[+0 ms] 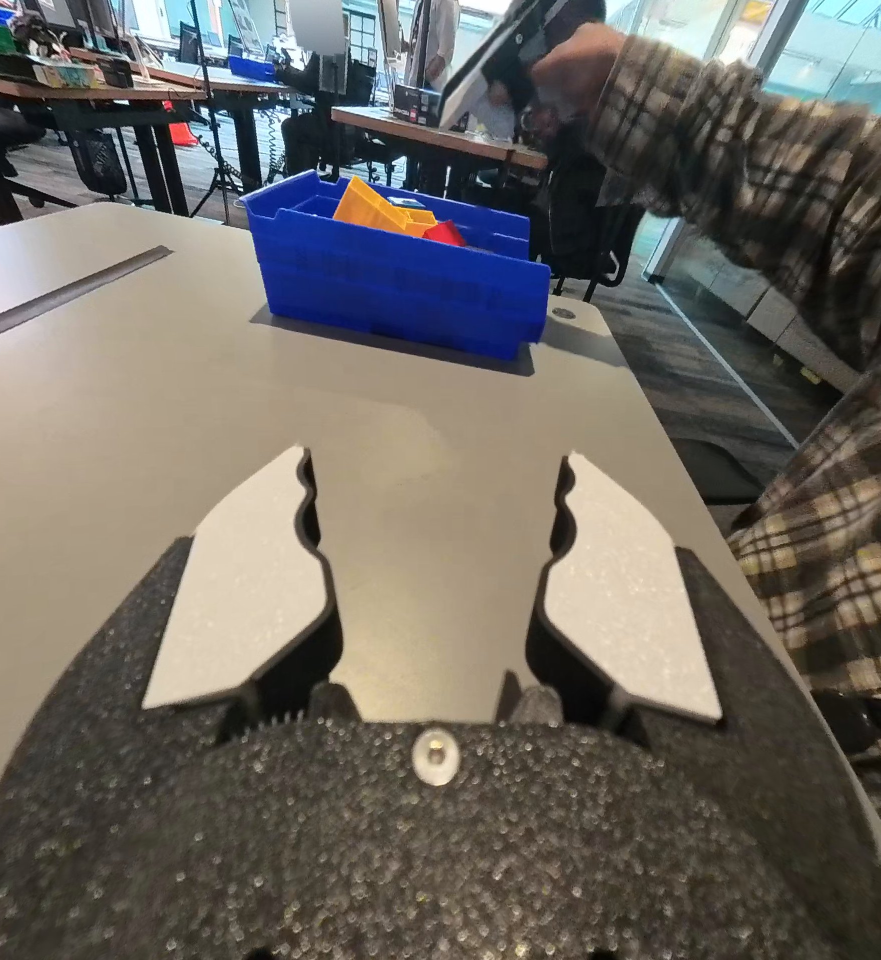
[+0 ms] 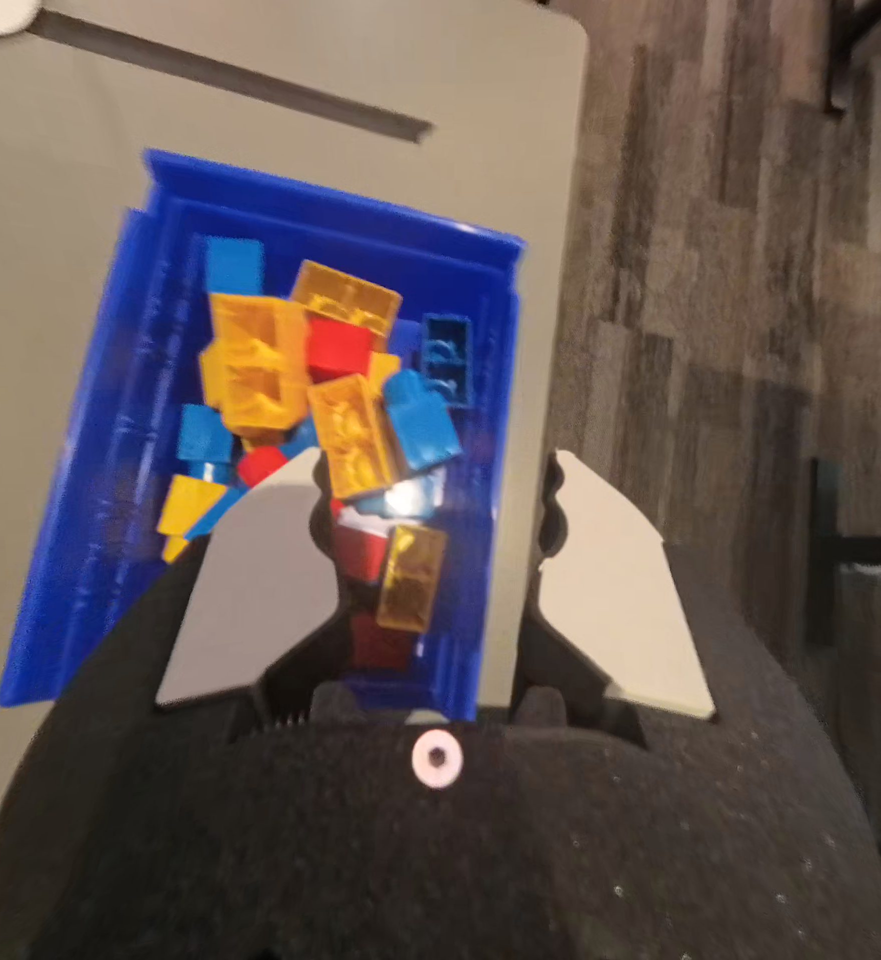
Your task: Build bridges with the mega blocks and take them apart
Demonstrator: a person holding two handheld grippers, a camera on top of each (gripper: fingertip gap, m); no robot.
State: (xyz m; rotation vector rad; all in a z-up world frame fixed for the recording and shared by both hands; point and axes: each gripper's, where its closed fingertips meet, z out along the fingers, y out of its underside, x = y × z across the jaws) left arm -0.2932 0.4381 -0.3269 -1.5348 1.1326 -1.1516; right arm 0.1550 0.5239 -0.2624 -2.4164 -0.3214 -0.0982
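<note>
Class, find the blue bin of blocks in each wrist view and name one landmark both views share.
Left wrist view: blue bin stands upper centre, at the table's far right corner.
Right wrist view: it fills the centre-left, seen from above, blocks inside.
Shared landmark: the dark slot in the table.

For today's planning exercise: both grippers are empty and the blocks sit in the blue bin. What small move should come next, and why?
Probably lower the open right gripper into the blue bin onto a top yellow block: it hangs above the pile, while the left gripper is over bare table.

Grey table [image 1: 168, 395] carries blue bin [image 1: 402, 291] (near far corner).
</note>
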